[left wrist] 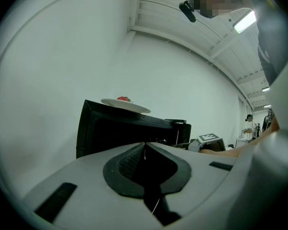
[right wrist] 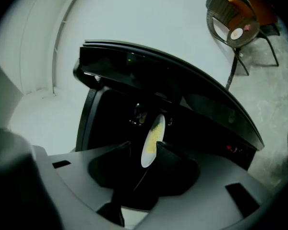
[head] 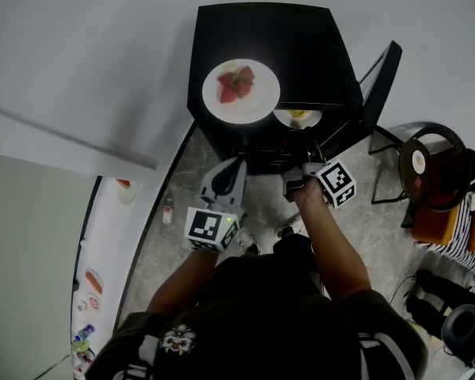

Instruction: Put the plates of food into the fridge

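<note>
The right gripper [right wrist: 143,147] stands open, straddling the yellow-food plate's [right wrist: 152,134] rim at the black fridge's [head: 301,54] open front, centre frame. The left gripper [left wrist: 145,146] is closed and empty.

**Bare test hall**

We see white walls [left wrist: 62,56] and a strip light [left wrist: 245,21] high above the left gripper [head: 236,163], a black mini fridge [head: 269,38] ahead of it on speckled grey floor [head: 380,236], and a wicker chair [head: 439,129] right of the right gripper [head: 305,161].

Even bright light, fisheye-warped, dark corners

a dark round chair [head: 434,165] stands on the grey floor [head: 380,236].
</note>
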`<state>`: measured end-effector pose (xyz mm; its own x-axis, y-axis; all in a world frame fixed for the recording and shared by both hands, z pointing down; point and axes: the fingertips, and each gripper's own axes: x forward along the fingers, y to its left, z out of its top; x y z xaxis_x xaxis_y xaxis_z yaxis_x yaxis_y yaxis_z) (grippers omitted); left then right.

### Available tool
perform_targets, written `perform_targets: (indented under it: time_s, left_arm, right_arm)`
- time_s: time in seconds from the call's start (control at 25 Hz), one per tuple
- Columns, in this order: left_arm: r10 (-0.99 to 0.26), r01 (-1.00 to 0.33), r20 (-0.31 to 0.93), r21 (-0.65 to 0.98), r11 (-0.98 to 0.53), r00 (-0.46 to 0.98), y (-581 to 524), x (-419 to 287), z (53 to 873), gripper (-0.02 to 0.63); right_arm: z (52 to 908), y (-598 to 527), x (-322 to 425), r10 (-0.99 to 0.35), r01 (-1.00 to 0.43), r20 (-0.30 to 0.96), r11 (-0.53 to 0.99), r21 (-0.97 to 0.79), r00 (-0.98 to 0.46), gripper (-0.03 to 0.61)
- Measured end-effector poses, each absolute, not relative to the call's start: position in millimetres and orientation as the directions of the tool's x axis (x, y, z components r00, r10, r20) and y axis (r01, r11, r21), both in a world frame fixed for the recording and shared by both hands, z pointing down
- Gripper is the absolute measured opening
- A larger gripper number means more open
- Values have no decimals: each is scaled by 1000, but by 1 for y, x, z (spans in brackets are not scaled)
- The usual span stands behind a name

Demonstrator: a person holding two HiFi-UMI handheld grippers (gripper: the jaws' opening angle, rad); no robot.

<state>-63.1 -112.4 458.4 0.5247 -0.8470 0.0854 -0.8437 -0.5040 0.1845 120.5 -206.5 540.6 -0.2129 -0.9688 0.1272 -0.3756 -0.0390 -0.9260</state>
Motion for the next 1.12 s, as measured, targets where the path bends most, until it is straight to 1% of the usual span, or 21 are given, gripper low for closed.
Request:
perform_targets:
  time_s: [0.12,0.2,0.32,0.44,0.56,0.72,0.8,0.84,0.96,1.12]
  left_arm:
    - [-846,-842,78,175,-509,528,-114,-64,454,21]
    - [-844,-840,69,165,-517,532,-114,-64,452,21]
    - [-840,-838,69,150,-525,538,-113,-64,450,21]
    - [-840,-839,71,141,-525,538,-110,-66,448,21]
    - [-843,-841,64,138,-523,534,-109,-69,445,21]
    - [-850,-849,63,129,-513,523,-107,-76,438,21]
    - [-855,-853,51,124,-508,516,-108,-79,433,21]
    - [-856,-853,44,119,-508,515,-108,-80,429,21]
    - [-856,-853,25,93,-513,517,-107,-80,418,21]
    - [-852,-851,18,55,-522,523,-105,-77,408,21]
  right_arm:
    - [513,-189,117,-966,-500,65,71,-863,-249,158]
    - [491,-176,110,-957,-600,22,162,-784,-288,158]
    - [458,-159,94,-935,-723,-36,296,-624,-352,156]
    - [432,-150,80,-914,-808,-60,385,-447,-402,156]
    - [415,-146,68,-897,-849,-67,436,-299,-437,152]
    - [398,-135,58,-889,-879,-80,458,-133,-451,92]
    - [391,-131,55,-888,-886,-84,458,-67,-452,79]
    - [388,-130,54,-887,-887,-86,459,-44,-454,59]
    - [383,-127,48,-879,-882,-81,472,1,-471,31]
    - [377,-123,43,-877,-880,-72,472,62,-475,25]
